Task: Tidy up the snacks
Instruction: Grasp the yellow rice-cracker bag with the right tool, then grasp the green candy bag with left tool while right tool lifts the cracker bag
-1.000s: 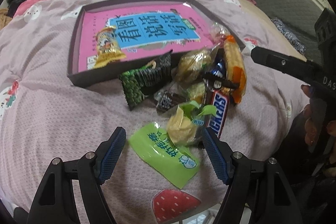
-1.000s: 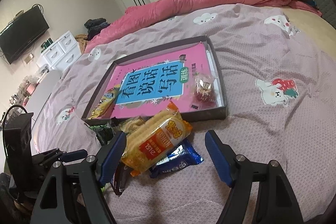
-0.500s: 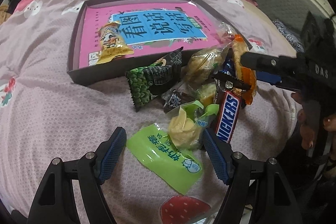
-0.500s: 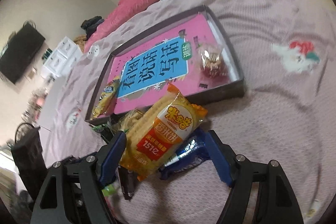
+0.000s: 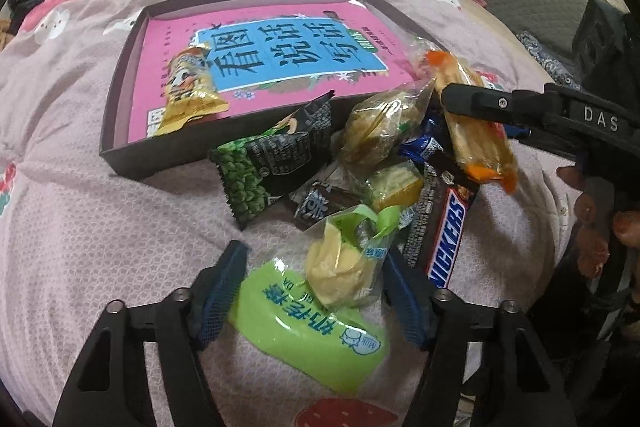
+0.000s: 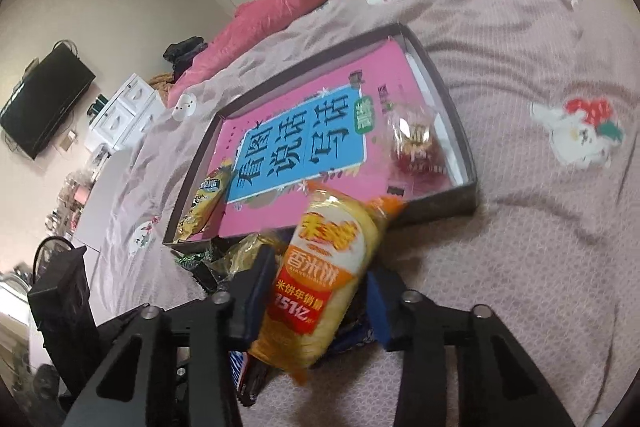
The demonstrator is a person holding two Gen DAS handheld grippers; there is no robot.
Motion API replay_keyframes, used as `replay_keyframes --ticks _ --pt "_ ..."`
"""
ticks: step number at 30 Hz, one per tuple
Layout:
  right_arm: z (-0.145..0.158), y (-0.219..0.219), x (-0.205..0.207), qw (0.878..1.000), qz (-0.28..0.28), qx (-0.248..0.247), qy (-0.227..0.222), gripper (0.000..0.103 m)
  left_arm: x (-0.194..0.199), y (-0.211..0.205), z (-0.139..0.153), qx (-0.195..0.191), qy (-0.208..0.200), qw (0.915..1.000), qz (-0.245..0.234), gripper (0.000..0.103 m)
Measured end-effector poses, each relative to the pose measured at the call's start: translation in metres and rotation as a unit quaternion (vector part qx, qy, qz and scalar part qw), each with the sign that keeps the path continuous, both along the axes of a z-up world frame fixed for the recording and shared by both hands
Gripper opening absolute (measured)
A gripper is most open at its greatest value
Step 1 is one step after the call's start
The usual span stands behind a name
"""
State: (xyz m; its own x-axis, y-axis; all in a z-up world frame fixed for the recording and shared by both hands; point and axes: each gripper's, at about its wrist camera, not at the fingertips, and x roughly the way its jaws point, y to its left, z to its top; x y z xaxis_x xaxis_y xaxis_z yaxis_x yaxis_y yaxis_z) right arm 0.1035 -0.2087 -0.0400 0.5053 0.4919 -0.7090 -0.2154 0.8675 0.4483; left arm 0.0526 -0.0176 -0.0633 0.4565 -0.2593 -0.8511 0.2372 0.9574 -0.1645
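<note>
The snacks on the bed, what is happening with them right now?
A person is sorting a pile of snacks into a shallow box on the bed. The right hand-held gripper has just closed on the orange rice cracker pack at the pile's edge. The left hand-held gripper has been closing around a small clear pastry packet lying on a green packet, but its pads do not press on it yet. Two snacks, a yellow packet and a reddish one, lie in the box.
</note>
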Motion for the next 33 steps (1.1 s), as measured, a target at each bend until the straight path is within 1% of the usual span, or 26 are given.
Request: replay_keyframes --ticks 3,4,5,8,11,12,14,15,19,25,33 --pt "0.003 0.002 -0.002 1.0 0.004 -0.014 -0.009 0.032 0.001 -0.005 -0.002 0.005 0.0 1.0 -0.004 0.059" --pt "0.003 0.002 -0.002 1.0 0.006 -0.018 -0.011 0.031 0.002 -0.005 -0.002 0.003 0.001 1.0 -0.005 0.052" --pt "0.003 0.003 -0.002 1.0 0.008 -0.021 -0.013 0.031 0.001 -0.005 -0.002 -0.003 0.003 1.0 -0.006 0.049" --pt "0.006 0.004 -0.004 0.999 0.01 -0.031 -0.024 0.031 0.0 -0.006 -0.002 -0.003 0.003 1.0 -0.007 0.047" --pt "0.009 0.004 -0.007 0.999 0.014 -0.036 -0.033 0.031 -0.001 -0.003 0.0 -0.013 0.003 0.9999 -0.003 0.046" --pt "0.009 0.004 -0.008 0.999 0.015 -0.038 -0.035 0.031 -0.002 -0.002 0.001 -0.016 0.002 0.9999 -0.001 0.044" --pt "0.011 0.004 -0.01 0.998 0.017 -0.037 -0.038 0.031 -0.004 0.001 0.006 -0.024 -0.005 0.9997 -0.002 0.036" --pt "0.011 0.003 -0.01 0.998 0.018 -0.036 -0.041 0.031 -0.005 0.002 0.007 -0.026 -0.006 0.9996 -0.002 0.034" --pt "0.016 0.003 -0.013 0.998 0.02 -0.037 -0.055 0.031 -0.006 0.004 0.009 -0.031 -0.005 0.9995 0.002 0.034" --pt "0.021 0.004 -0.015 0.997 0.021 -0.039 -0.064 0.031 -0.009 0.007 0.016 -0.038 -0.011 0.9992 0.005 0.034" --pt "0.029 0.003 -0.018 0.996 0.022 -0.033 -0.082 0.031 -0.012 0.015 0.032 -0.042 -0.03 0.9984 0.021 0.034"
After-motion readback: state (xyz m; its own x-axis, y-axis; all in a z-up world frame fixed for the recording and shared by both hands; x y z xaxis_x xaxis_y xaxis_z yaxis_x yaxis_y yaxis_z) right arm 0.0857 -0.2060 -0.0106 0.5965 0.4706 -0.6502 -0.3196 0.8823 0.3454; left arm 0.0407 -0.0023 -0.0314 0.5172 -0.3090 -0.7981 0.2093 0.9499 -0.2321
